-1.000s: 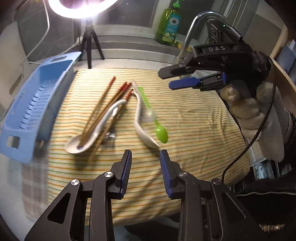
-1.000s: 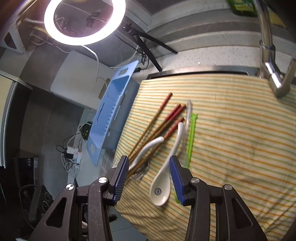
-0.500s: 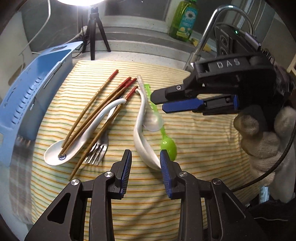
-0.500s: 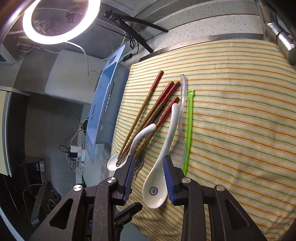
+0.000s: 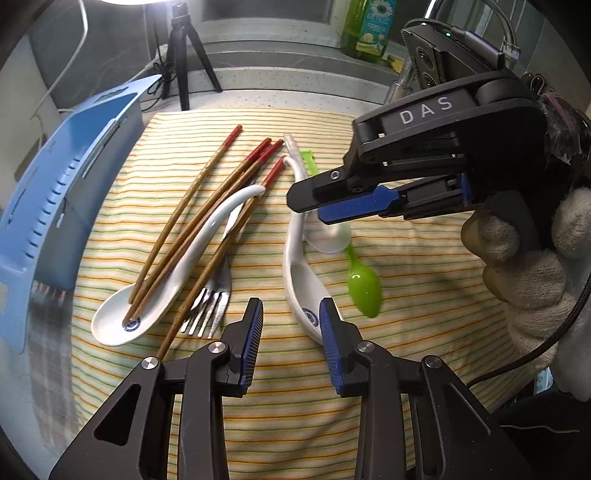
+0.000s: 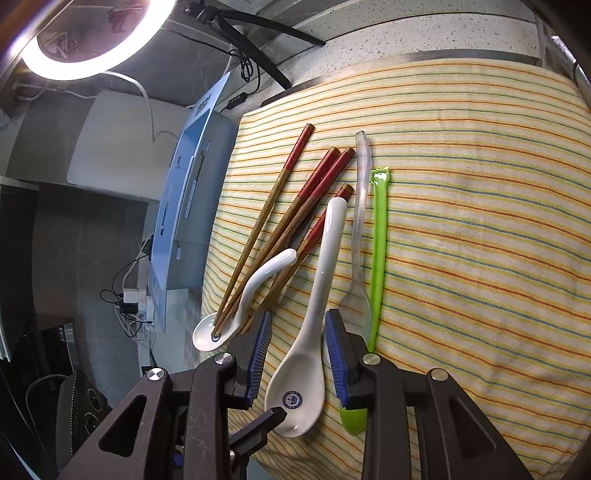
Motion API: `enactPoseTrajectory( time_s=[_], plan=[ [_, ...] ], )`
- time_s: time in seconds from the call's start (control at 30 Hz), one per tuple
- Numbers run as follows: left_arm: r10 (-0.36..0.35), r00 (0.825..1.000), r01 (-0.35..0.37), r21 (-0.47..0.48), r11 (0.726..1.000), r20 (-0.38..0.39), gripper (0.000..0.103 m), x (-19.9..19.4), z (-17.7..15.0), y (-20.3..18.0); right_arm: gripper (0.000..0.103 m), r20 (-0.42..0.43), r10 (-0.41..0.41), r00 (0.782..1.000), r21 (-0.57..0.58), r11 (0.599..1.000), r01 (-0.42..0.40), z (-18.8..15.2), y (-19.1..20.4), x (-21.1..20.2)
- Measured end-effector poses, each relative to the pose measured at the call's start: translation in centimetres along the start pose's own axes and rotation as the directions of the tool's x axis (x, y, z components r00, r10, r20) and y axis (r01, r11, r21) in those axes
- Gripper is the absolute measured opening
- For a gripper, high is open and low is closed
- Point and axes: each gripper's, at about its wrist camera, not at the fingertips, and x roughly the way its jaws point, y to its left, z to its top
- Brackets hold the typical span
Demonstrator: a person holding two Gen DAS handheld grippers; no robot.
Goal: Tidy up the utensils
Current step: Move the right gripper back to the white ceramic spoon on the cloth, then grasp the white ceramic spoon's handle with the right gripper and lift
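Several red-tipped chopsticks [image 5: 207, 184], a fork [image 5: 210, 299], two white ceramic spoons, a clear spoon [image 5: 328, 236] and a green spoon [image 5: 364, 291] lie on a striped cloth [image 5: 424, 295]. My left gripper [image 5: 290, 314] is open, low over the cloth, with the bowl of the longer white spoon [image 5: 295, 266] beside its right finger. My right gripper [image 6: 297, 332] straddles that spoon's neck [image 6: 321, 266]. Its pads stand apart from the spoon, so it is open. The other white spoon [image 6: 266, 273] has chopstick tips resting in its bowl.
A blue drain basket [image 5: 66, 184] leans off the cloth's left edge. Behind the cloth stand a tripod [image 5: 184, 48], a green soap bottle [image 5: 365, 26] and a faucet [image 5: 402, 81]. A gloved hand [image 5: 528, 273] holds the right gripper. A ring light [image 6: 74, 62] glares above.
Both grippers have come down closer to the utensils. The right gripper's jaws have narrowed and now flank the longer white spoon's neck.
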Motion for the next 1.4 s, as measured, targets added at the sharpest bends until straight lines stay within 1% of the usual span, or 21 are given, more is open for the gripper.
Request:
enactPoseTrajectory(
  time_s=[0.07,0.2,0.3,0.37,0.47,0.53,0.57,0.67,0.73,0.83,0.97,1.03,1.1,1.17,1.4],
  plan=[
    [0.0,1.0,0.0,-0.008,1.0,-0.002,0.03,-0.1,0.0,0.3,0.028,-0.005,-0.003,1.0,-0.005,1.0,0.003,0.1,0.1,0.3],
    [0.008,1.0,-0.008,-0.005,1.0,-0.01,0.03,0.1,0.0,0.4,0.028,-0.015,-0.033,0.999,-0.019,0.999,0.033,0.4,0.3,1.2],
    [-0.007,1.0,0.007,-0.011,1.0,-0.011,0.03,0.0,0.0,0.4,0.028,-0.022,-0.045,0.999,-0.019,0.999,0.044,0.7,0.2,1.8],
    [-0.038,0.999,0.038,-0.034,0.999,-0.005,0.03,-0.4,0.0,0.6,0.028,-0.023,-0.043,0.999,-0.024,0.999,0.042,0.8,0.2,2.0],
    [-0.124,0.992,0.125,-0.085,0.989,0.008,0.03,-1.4,-0.3,0.9,0.028,-0.02,-0.056,0.998,-0.045,0.997,0.055,0.9,0.6,2.2],
    [-0.142,0.99,0.143,-0.085,0.986,0.01,0.034,-1.8,-0.7,0.5,0.028,-0.025,-0.057,0.998,-0.052,0.997,0.056,1.0,0.8,2.4],
    [-0.135,0.991,0.135,-0.074,0.988,0.009,0.035,-1.9,-1.0,0.2,0.028,-0.027,-0.058,0.998,-0.055,0.997,0.056,1.1,0.9,2.5],
    [-0.078,0.997,0.077,-0.043,0.996,-0.011,0.035,-1.4,-1.5,-0.6,0.028,-0.031,-0.069,0.997,-0.064,0.996,0.067,1.1,1.1,3.0],
    [-0.057,0.998,0.056,-0.047,0.997,-0.022,0.035,-1.1,-1.7,-0.7,0.028,-0.03,-0.072,0.997,-0.069,0.995,0.07,1.2,1.2,3.2],
    [-0.066,0.998,0.064,-0.064,0.996,-0.023,0.035,-0.8,-1.9,-0.8,0.026,-0.03,-0.079,0.996,-0.076,0.994,0.077,1.2,1.3,3.2],
    [-0.046,0.998,0.044,-0.062,0.997,-0.03,0.035,0.1,-1.5,-0.7,0.02,-0.031,-0.086,0.996,-0.07,0.994,0.084,1.2,1.2,3.3],
    [-0.041,0.999,0.039,-0.055,0.998,-0.031,0.035,0.5,-1.2,-0.7,0.018,-0.032,-0.089,0.996,-0.067,0.994,0.086,1.3,1.0,3.3],
    [-0.04,0.999,0.039,-0.038,0.999,-0.032,0.035,1.0,-0.9,-0.6,0.013,-0.033,-0.096,0.995,-0.063,0.994,0.094,1.3,1.0,3.3],
    [-0.042,0.999,0.041,-0.031,0.999,-0.028,0.035,1.2,-0.8,-0.5,0.01,-0.035,-0.091,0.995,-0.053,0.995,0.089,1.3,0.7,3.1],
    [-0.086,0.996,0.086,-0.048,0.995,-0.002,0.034,1.2,-0.6,-0.3,0.01,-0.025,-0.076,0.997,-0.007,0.997,0.075,0.9,0.2,2.0]
  ],
)
